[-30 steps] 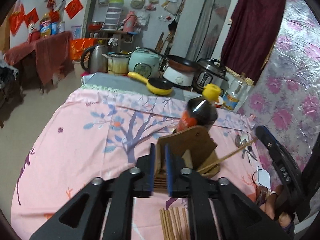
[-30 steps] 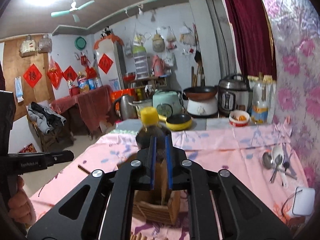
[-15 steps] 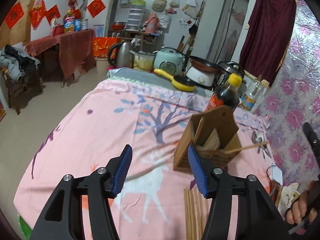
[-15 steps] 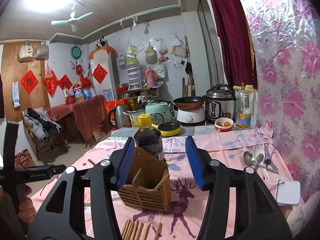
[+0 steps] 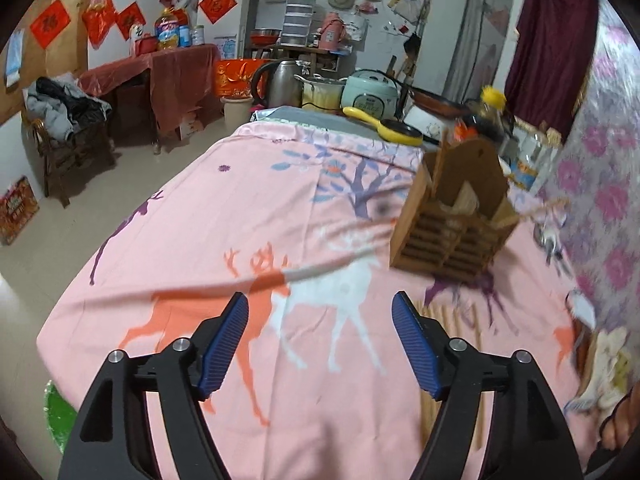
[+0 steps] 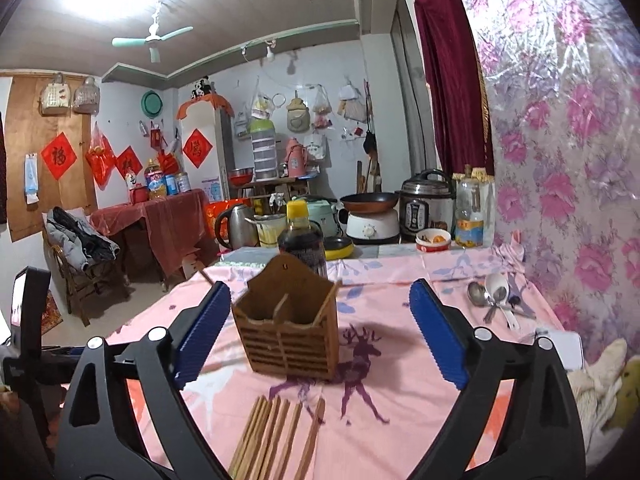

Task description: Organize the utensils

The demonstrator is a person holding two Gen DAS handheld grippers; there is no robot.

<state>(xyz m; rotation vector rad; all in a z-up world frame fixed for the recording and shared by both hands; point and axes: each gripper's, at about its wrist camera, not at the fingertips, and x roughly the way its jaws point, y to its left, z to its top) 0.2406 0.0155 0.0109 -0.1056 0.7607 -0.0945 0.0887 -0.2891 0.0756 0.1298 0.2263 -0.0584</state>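
Two grippers: we see both with jaws opening and nothing between the pads.
Left gripper (image 5: 320, 344): we see it over the pink cloth (image 5: 224, 208), near the table's front edge, its blue pads wide apart and bare.
Right gripper (image 6: 320, 334): its pads stand either side of the holder without touching it.
Holder (image 6: 286, 330): wooden, upright on the cloth, toward the table's right side; we see one stick leaning in it.
Chopsticks (image 6: 272, 432): a loose bundle flat on the cloth, just in front of the holder.
Spoons (image 6: 494, 294): by the right edge, well apart from the holder.
Bottle (image 6: 301, 240): just behind the holder.
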